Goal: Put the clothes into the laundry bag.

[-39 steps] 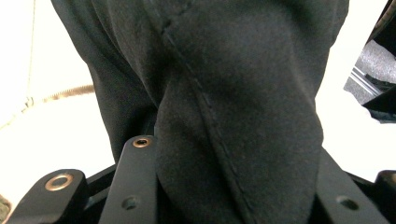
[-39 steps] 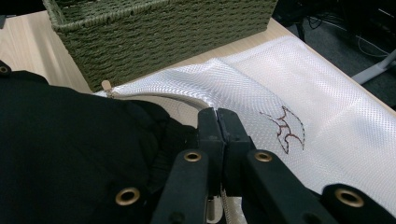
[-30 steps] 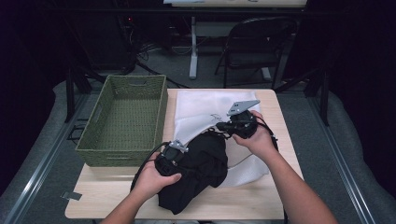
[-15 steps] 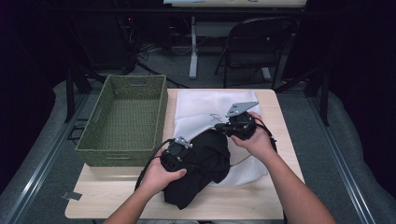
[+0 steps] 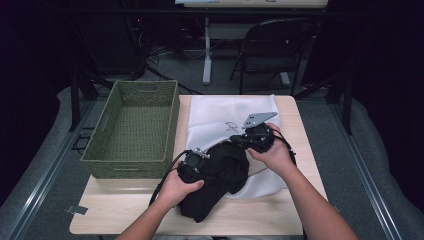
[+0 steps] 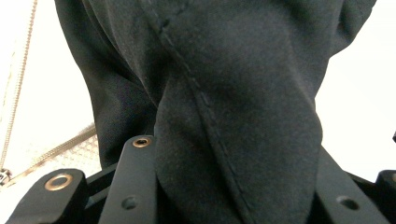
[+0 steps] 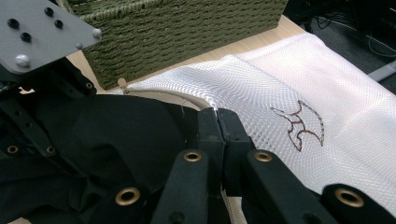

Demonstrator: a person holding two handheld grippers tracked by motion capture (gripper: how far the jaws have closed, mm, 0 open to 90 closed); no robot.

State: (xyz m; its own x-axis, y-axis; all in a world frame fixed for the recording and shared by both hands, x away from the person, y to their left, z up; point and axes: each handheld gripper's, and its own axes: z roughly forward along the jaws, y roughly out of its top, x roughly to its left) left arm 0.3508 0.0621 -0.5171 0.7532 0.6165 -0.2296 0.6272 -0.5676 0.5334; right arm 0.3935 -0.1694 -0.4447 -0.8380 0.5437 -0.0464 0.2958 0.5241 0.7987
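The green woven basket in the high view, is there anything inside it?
No, the green woven basket shows only its bare woven bottom.

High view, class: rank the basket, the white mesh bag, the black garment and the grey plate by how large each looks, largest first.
1. Basket.
2. White mesh bag; part lies under the garment, so its full size may match the basket's.
3. Black garment.
4. Grey plate.

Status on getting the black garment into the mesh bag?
Done: white mesh laundry bag lies flat, its zippered edge pinched by the right gripper. In hand: left gripper clamps a fold of the black garment, which sits at the bag's opening. Left: most of the garment lies outside on the table; the wicker basket holds nothing.
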